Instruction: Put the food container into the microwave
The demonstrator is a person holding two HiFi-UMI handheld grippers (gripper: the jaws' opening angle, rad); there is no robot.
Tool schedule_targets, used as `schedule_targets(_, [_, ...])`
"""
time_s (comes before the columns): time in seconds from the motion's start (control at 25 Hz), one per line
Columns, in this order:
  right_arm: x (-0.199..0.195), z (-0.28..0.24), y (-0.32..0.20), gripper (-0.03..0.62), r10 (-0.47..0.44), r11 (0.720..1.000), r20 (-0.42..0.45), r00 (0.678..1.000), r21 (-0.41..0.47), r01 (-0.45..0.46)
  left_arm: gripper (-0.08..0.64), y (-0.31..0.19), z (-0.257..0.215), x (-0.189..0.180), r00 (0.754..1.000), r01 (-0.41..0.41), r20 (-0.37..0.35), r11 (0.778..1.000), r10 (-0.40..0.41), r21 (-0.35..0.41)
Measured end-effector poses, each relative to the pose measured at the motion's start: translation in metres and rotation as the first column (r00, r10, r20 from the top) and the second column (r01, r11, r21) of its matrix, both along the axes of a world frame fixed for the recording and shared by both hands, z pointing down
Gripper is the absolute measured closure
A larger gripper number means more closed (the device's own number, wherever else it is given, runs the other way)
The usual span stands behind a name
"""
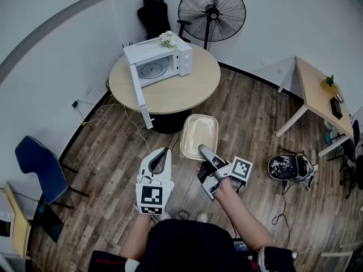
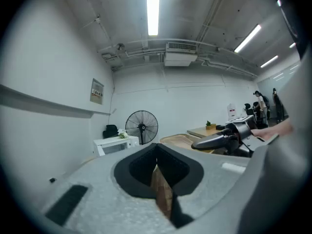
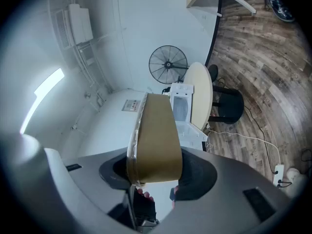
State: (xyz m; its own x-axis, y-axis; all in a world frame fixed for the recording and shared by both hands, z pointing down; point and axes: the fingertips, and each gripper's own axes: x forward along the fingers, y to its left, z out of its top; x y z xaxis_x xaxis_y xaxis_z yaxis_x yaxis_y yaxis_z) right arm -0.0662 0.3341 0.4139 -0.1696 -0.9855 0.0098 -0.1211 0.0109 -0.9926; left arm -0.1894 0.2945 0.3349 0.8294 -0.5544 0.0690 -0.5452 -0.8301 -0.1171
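Observation:
A tan food container with a clear lid [image 1: 199,134] hangs level over the wood floor, and my right gripper [image 1: 203,150] is shut on its near rim. In the right gripper view the container [image 3: 156,140] stands edge-on between the jaws, which press on both its sides. The white microwave [image 1: 161,61] sits on the round table [image 1: 190,89] ahead with its door [image 1: 140,98] swung wide open and the turntable showing. My left gripper [image 1: 164,152] hangs to the left of the container, shut and holding nothing. The left gripper view shows the microwave [image 2: 114,145] far off.
A standing fan [image 1: 211,13] and a black chair [image 1: 154,13] are behind the table. A blue chair [image 1: 37,163] stands at the left, a wooden desk [image 1: 320,95] at the right. Cables [image 1: 133,126] and a piece of equipment [image 1: 290,168] lie on the floor.

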Motion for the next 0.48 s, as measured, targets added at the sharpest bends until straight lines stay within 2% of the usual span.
schedule_targets(0.12, [0.002,-0.004,-0.001,0.393,-0.004,1.0,0.019,1.0,0.021,0.003,0.543,0.001,0.0,0.001,1.0,0.013,-0.009,1.0,-0.013,-0.02])
schedule_targets(0.48, [0.012,-0.002,-0.007,0.393,-0.046,0.999,0.005,0.999,0.013,0.046,0.543,0.001,0.008,0.014,0.998,0.044,0.037,0.999,-0.043,-0.004])
